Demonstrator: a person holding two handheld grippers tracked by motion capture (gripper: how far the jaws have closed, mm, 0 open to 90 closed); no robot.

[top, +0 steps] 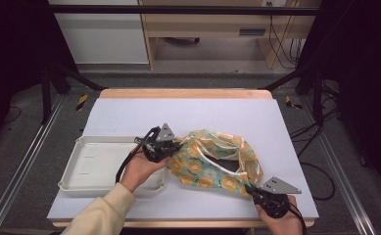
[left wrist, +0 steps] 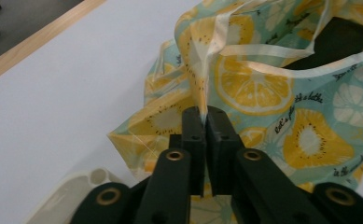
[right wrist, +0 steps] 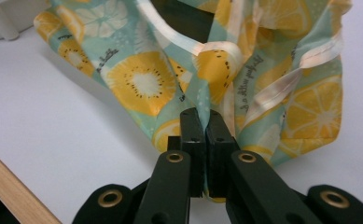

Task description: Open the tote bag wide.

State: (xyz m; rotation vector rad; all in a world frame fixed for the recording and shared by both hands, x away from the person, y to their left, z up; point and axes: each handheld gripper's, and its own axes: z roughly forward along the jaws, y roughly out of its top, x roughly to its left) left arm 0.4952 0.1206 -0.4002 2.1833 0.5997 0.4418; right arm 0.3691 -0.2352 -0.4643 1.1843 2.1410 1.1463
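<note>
Your right gripper [top: 253, 192], at the near right desk [top: 129, 117] edge, clenches the fruit-print bag [top: 212, 159]. Your left gripper [top: 171, 147] clamps its left edge, beside the white tray [top: 95, 164]; the bag lies mid-desk.

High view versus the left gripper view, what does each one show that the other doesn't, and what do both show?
The high view alone takes in the right gripper pinching the bag's near corner, the person's hands, and the floor and furniture beyond the table. The left gripper view alone gives the close look: the left gripper shut on a fold of the bag, and small black writing on the fabric. Both show the lemon-print bag, the white table and part of the white tray.
</note>
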